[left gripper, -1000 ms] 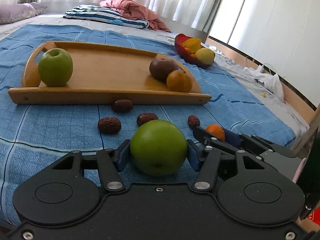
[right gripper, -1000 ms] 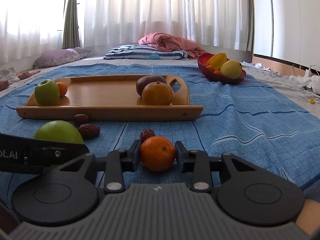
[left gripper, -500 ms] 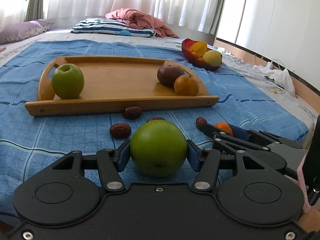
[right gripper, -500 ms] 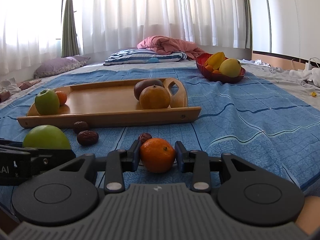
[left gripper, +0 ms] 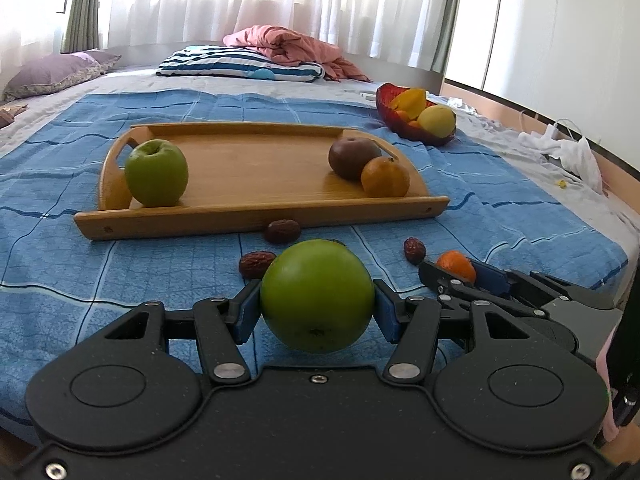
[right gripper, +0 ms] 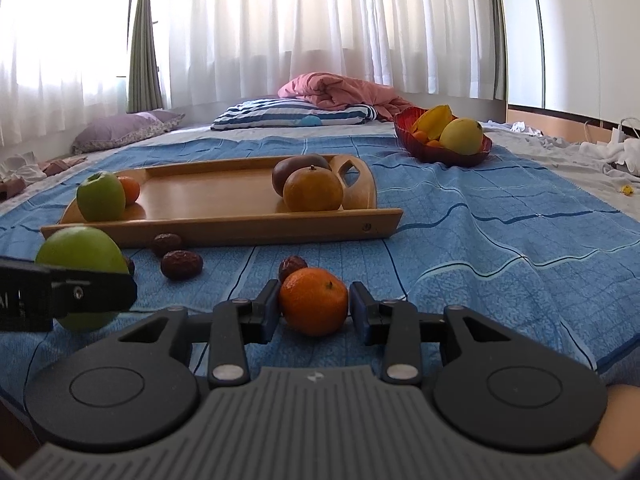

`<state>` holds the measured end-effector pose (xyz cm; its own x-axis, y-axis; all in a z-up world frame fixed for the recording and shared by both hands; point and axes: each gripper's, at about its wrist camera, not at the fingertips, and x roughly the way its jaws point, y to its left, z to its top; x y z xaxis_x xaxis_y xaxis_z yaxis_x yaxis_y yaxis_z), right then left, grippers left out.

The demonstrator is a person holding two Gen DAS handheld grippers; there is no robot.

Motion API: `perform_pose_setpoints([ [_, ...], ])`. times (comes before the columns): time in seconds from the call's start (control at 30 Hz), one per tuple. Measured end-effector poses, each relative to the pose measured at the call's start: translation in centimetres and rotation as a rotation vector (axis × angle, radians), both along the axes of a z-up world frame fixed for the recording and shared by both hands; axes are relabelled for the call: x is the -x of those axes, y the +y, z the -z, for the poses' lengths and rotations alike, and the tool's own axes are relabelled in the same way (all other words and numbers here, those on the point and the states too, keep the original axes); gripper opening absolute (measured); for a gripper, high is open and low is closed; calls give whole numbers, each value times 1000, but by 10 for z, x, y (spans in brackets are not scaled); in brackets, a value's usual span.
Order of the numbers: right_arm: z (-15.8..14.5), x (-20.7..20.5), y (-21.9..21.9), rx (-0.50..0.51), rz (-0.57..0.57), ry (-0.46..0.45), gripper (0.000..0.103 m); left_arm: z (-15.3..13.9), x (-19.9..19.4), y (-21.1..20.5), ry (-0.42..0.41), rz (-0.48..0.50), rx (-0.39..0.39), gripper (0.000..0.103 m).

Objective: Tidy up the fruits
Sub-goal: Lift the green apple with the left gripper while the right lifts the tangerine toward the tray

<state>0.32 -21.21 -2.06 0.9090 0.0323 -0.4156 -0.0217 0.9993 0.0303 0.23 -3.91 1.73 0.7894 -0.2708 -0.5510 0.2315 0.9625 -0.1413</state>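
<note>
Apple first: a large round green apple [left gripper: 317, 295] sits clamped between the blue pads of the left gripper [left gripper: 317, 308], jaws clenched tight on both its sides, just above the blue checked bedspread [left gripper: 500, 216]. From the right wrist view the same apple shows at nine o'clock, behind the left gripper's black finger.

Over to the right gripper [right gripper: 314, 312]: its jaws have just been opening, and the small orange mandarin [right gripper: 313, 301] lies between them, released, with a sliver of gap showing at the right pad [right gripper: 359, 306]. The mandarin rests on the bedspread.

At twelve o'clock from both grippers lies the flat wooden tray with cut-out handles [left gripper: 256, 216]. At its nine o'clock end stands a second green apple [left gripper: 156, 173], with a small orange fruit [right gripper: 129, 189] tucked just behind it in the right wrist view. At its three o'clock end a brown round fruit [left gripper: 352, 157] touches a bigger orange [left gripper: 385, 177].

Between tray and grippers, wrinkled dark red dates [left gripper: 282, 231] lie scattered on the bedspread, one just beside the mandarin at eleven o'clock [right gripper: 292, 266].

Far off at two o'clock, a red glass bowl [left gripper: 404, 128] holds yellow and orange fruit. Beyond the tray lie a blue striped pillow [left gripper: 240, 65] and a crumpled pink blanket [left gripper: 296, 46].
</note>
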Motion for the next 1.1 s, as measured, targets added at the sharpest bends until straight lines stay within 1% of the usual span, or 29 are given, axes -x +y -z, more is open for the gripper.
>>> perform_pose_setpoints([
  [0.1,1,3,2,11,-3,-3,57,0,0,2,2,-11,-5,56],
  [0.37,0,7,2,-1,-7,-3,57,1,0,5,5,-32,-17,56],
  [0.4,0,7,2,-1,-7,-5,47,0,0,5,3,-35,-19,56],
  [0.43,0,7,2,-1,-9,-6,40,0,-1,6,2,-38,-21,56],
  [0.57,-1,6,6,16,-23,-6,39,-1,-5,6,-4,-47,-26,56],
  [0.73,-6,1,10,10,-41,-23,39,-6,-12,9,-21,-66,-32,56],
  [1.1,-40,-25,12,-13,-38,-82,39,-34,-42,33,-85,-128,-42,56],
])
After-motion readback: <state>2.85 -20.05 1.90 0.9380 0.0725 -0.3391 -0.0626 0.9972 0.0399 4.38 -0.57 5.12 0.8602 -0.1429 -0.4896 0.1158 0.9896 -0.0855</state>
